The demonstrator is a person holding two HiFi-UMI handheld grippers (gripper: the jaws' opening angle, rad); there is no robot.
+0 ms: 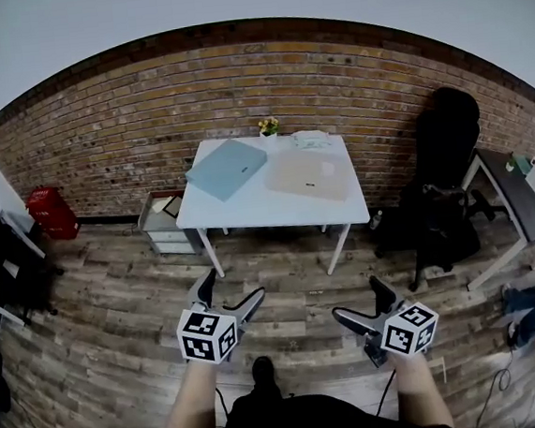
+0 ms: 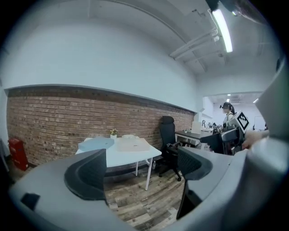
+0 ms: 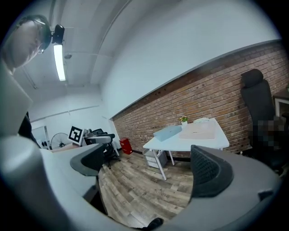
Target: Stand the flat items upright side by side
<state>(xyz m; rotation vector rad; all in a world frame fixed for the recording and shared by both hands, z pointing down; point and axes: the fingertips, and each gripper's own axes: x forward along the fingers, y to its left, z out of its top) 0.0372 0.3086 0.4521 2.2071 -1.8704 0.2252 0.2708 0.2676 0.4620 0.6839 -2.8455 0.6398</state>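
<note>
"Has anything been picked up yet?"

"No. The left claw (image 1: 230, 293), low in the frame over the floorboards, has its jaws spread with nothing between them."

"And the flat things?"

"Both lie on the white bench (image 1: 249, 218) mid-frame, well apart from either claw. The blue folder (image 1: 226, 168) lies flat at the bench's left end. It's skewed, so its long axis runs from lower left to upper right. Right of it the tan folder (image 1: 309, 175) lies flat too, its long axis nearly across the frame and dipping rightward. The right claw (image 1: 361, 303), lower right, is likewise spread and empty."

"What might go wrong?"

"The lift, I'd guess. Thin covers flat on a smooth top give a jaw no edge, so a push could slide the blue one off the left side. Stood up with nothing to lean on, either could flop or knock the little flowerpot (image 1: 268, 126) behind."
</note>
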